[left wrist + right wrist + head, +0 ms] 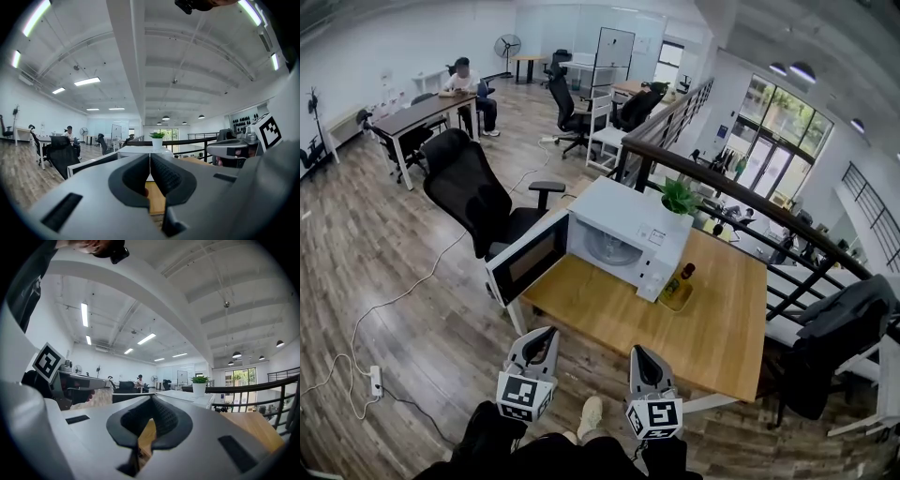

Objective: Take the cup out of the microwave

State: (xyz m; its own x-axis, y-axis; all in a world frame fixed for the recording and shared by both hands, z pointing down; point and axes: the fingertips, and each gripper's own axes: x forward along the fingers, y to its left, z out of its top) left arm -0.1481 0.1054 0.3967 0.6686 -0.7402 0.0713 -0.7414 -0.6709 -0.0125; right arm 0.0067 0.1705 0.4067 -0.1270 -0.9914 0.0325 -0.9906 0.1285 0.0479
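A white microwave (628,230) stands on the wooden table (722,328) with its door (528,260) swung open to the left. Its cavity (607,246) shows a pale round plate; I cannot make out a cup in there. My left gripper (544,336) and right gripper (639,354) hang side by side before the table's near edge, pointing level at the microwave and well short of it. Both are shut on nothing. In the left gripper view the left gripper (150,157) has its jaws meeting at the tip, with the microwave (140,151) beyond. The right gripper (151,399) looks the same.
A potted plant (680,197) sits on the microwave's top. A bottle (681,279) stands on a small tray right of the microwave. A black office chair (473,197) is left of the open door. A dark railing (741,192) runs behind the table. A person (465,82) sits far off.
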